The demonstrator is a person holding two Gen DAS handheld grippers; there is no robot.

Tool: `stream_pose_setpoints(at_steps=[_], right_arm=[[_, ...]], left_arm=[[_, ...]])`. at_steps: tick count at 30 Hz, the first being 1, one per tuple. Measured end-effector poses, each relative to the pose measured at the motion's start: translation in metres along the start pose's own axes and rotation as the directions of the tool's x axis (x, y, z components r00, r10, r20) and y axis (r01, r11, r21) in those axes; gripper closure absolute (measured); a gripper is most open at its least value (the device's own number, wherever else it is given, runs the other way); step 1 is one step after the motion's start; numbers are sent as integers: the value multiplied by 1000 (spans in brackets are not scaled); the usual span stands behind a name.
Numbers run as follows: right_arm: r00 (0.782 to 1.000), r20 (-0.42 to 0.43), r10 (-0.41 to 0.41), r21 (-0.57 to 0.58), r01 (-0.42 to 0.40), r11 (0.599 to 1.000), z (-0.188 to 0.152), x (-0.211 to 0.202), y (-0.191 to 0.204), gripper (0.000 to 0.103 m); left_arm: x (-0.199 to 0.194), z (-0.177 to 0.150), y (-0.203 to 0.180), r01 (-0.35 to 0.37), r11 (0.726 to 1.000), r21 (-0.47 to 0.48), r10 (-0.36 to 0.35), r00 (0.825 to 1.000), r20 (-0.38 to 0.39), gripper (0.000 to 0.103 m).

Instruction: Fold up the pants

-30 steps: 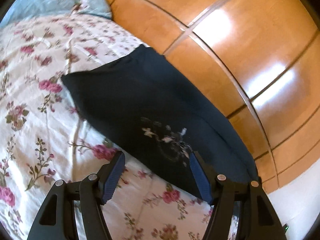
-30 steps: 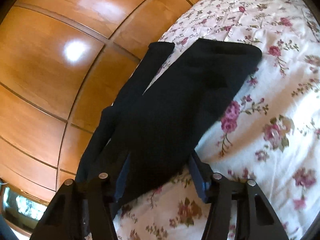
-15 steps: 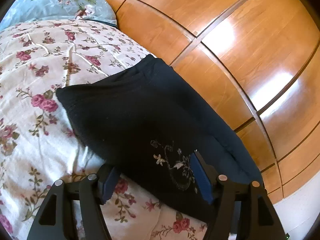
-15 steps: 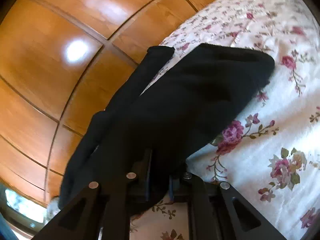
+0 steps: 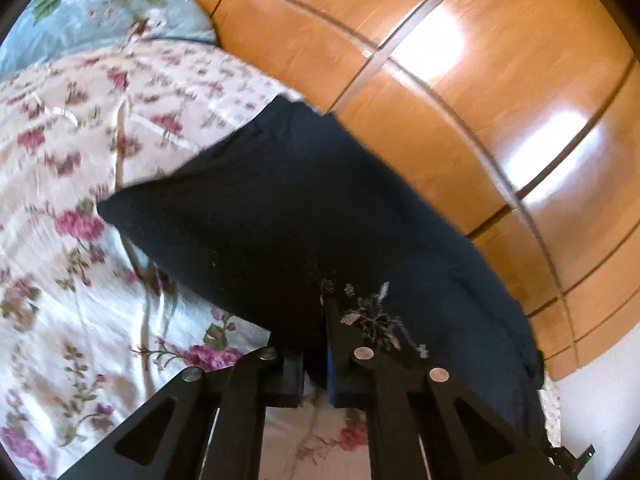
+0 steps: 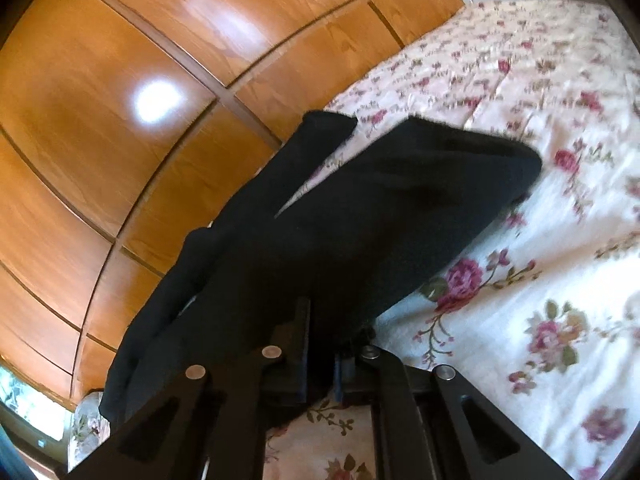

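Pants (image 5: pixel 280 216) lie on the floral bedspread (image 5: pixel 72 288) by the wooden wardrobe (image 5: pixel 460 112), long axis running forward from us, and we pinch the near edge with left gripper (image 5: pixel 316 344) and right gripper (image 6: pixel 320 344), both clamped on fabric.

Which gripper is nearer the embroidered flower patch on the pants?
Left. The left gripper is shut on the pants right beside the flower patch; the right gripper grips plain fabric, with no patch visible in its view.
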State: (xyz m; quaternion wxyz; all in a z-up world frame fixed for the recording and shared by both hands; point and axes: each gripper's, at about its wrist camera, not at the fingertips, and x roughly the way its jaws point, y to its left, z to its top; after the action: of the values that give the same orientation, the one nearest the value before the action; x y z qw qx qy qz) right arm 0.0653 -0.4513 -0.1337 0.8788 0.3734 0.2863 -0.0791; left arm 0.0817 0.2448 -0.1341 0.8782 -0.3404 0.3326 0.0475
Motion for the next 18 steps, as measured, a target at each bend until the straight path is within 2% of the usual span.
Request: stream_pose_setpoints(at_steps=[4,7,18], right_arm=[[1000,32,-2,-33,3,999,7,-17,10,95],[998,62,-17,-85,22,996,9,-33,21,95],[999,49,-22,-97,27,995,-11,-94,4,95]], left_arm=[[-28,0,1,74,997,-27,-74,997,31,97],[-47,-5,6,94,995,-44,-92,995,44,97],[-110,-44,35,87,995,-56,-85,996,35,97]])
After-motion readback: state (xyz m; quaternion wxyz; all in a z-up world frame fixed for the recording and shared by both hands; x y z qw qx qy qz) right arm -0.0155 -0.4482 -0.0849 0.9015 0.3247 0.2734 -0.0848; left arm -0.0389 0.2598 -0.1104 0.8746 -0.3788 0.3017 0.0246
